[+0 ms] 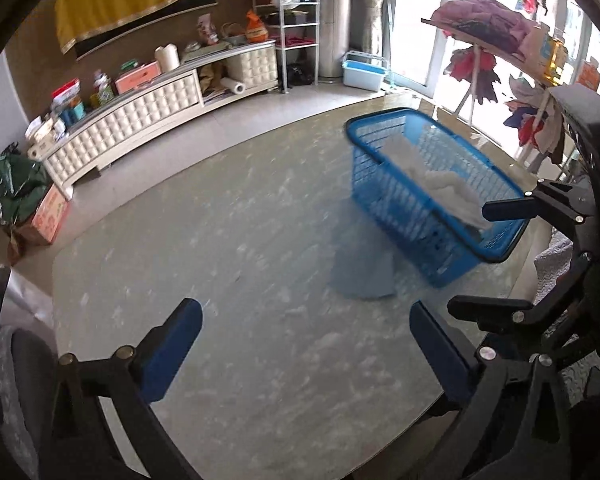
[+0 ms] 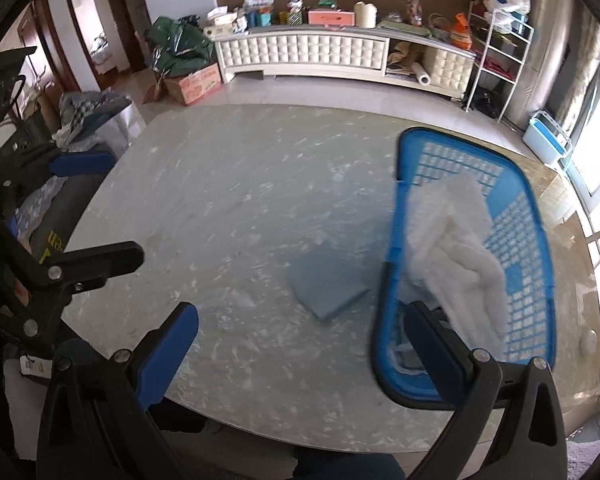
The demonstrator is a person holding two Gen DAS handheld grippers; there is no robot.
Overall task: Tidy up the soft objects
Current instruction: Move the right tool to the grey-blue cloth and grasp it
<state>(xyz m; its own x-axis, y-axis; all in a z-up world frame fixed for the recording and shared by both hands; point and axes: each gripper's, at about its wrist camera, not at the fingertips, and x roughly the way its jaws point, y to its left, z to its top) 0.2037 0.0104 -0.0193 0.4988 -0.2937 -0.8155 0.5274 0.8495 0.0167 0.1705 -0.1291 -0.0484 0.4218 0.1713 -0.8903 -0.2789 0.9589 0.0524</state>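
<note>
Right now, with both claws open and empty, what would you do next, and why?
Probably bring the right gripper down onto the folded blue cloth. It lies alone on the table, beside the blue basket, while the white towel already hangs over the basket's rim. The cloth looks like the one soft thing not yet in.

Bkgd — white tufted cabinet (image 2: pixel 340 56), wire rack (image 2: pixel 500 60), cardboard box (image 2: pixel 196 82).

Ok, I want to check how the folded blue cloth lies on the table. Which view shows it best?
The right wrist view: the folded blue cloth lies nearer, corners clear, beside the blue basket. The left wrist view shows it blurrier, partly behind the basket.
</note>
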